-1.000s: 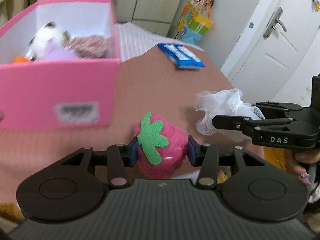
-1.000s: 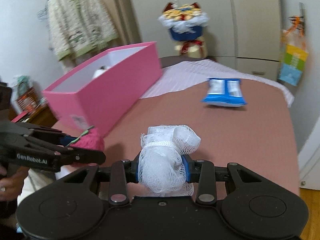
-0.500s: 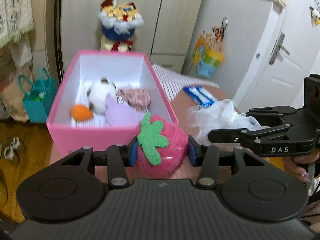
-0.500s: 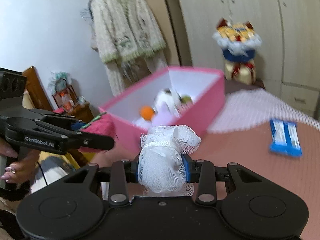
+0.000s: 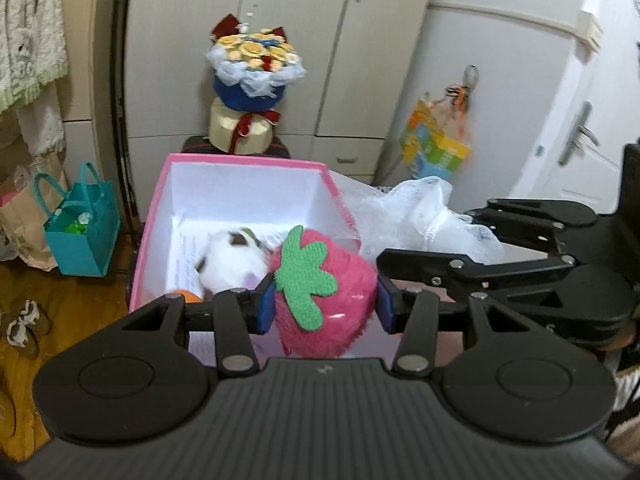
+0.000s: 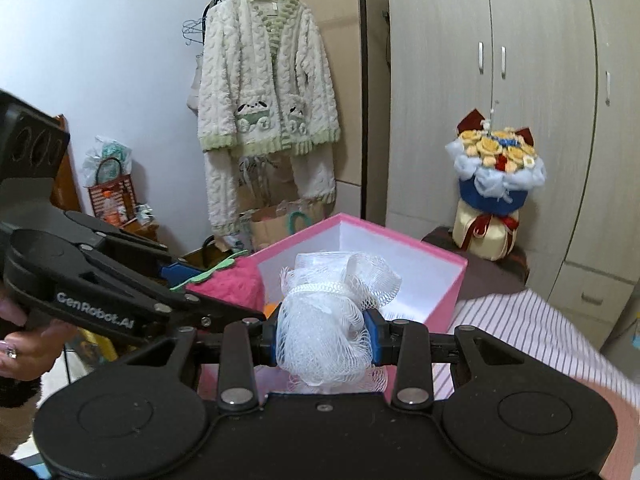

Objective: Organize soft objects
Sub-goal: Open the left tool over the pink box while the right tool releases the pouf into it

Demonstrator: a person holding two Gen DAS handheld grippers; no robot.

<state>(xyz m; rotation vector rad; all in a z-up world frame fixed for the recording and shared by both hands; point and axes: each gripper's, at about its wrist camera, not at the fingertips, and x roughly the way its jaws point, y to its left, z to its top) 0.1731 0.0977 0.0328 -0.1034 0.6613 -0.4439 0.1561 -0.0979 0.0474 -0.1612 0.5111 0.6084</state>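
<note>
My left gripper (image 5: 326, 306) is shut on a pink plush strawberry (image 5: 324, 300) with a green felt leaf, held over the near end of the pink box (image 5: 244, 160). The right gripper (image 6: 325, 340) is shut on a white mesh bath pouf (image 6: 332, 320), which also shows at the box's right rim (image 5: 424, 220). In the right wrist view the strawberry (image 6: 230, 282) sits left of the pouf, at the box's (image 6: 448, 300) near left corner. Inside the box lie a white plush toy (image 5: 232, 262) and an orange ball (image 5: 186, 298), partly hidden by my fingers.
A flower bouquet (image 5: 256, 84) stands on a dark stand behind the box, before wardrobe doors. A teal bag (image 5: 82, 236) sits on the wooden floor at left. A knitted cardigan (image 6: 264, 104) hangs on a rail. A striped cloth (image 6: 532, 336) covers the table right of the box.
Both grippers have risen and swung left from the brown table top toward the pink box, each still carrying its item. The box interior has come into view below them.
</note>
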